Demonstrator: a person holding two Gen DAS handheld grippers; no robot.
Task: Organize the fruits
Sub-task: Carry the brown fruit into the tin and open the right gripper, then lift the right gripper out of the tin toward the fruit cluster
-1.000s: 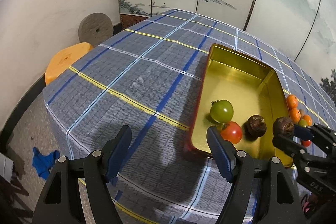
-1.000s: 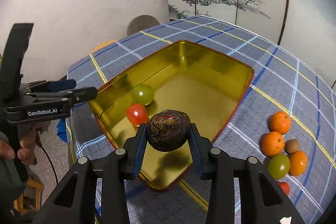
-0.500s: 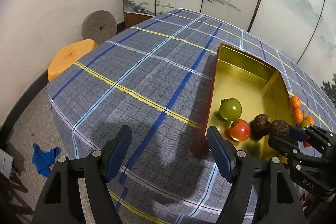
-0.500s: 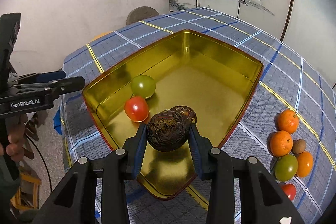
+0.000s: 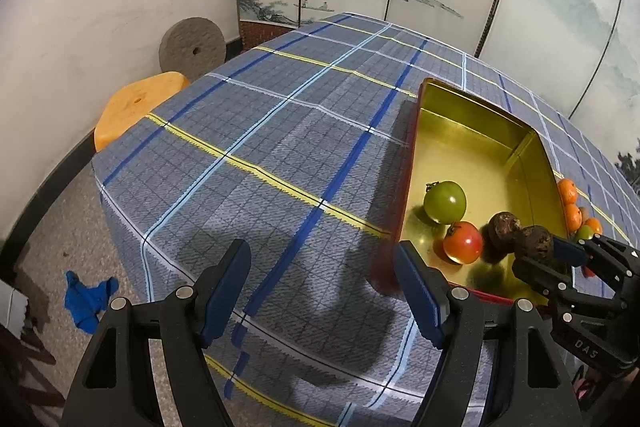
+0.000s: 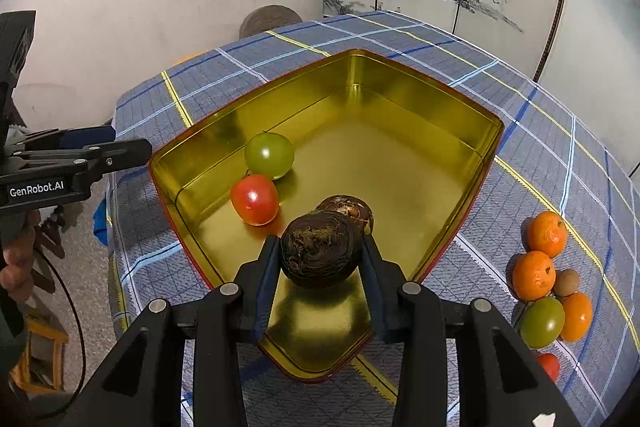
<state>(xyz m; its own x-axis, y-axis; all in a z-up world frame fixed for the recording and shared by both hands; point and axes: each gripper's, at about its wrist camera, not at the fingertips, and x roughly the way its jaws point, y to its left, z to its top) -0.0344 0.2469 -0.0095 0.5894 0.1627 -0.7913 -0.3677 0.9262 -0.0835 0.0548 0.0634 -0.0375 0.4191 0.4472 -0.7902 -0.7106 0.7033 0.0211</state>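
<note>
Three fruits already lay in the gold-lined rectangular tin tray [image 6: 420,115] at frame centre of the right wrist view: a green tomato [image 6: 269,155], a red tomato [image 6: 255,199] and a dark brown wrinkled round fruit [image 6: 347,211]. The right gripper [image 6: 320,259] was clamped on a second dark brown wrinkled fruit [image 6: 318,254], held low over the tray's near corner and just in front of its twin. A good release probably called for lowering until the fruit nearly met the floor, then parting the fingers slowly so that it would not roll into its neighbours. Open floor remained toward the tray's far walls; the near rim sat close beneath the fingers. The left gripper [image 5: 322,291] hung open and empty over the blue plaid tablecloth [image 5: 260,131], clear of the tray's left wall. Unsorted oranges [image 6: 546,233] and other fruits waited at right.
</note>
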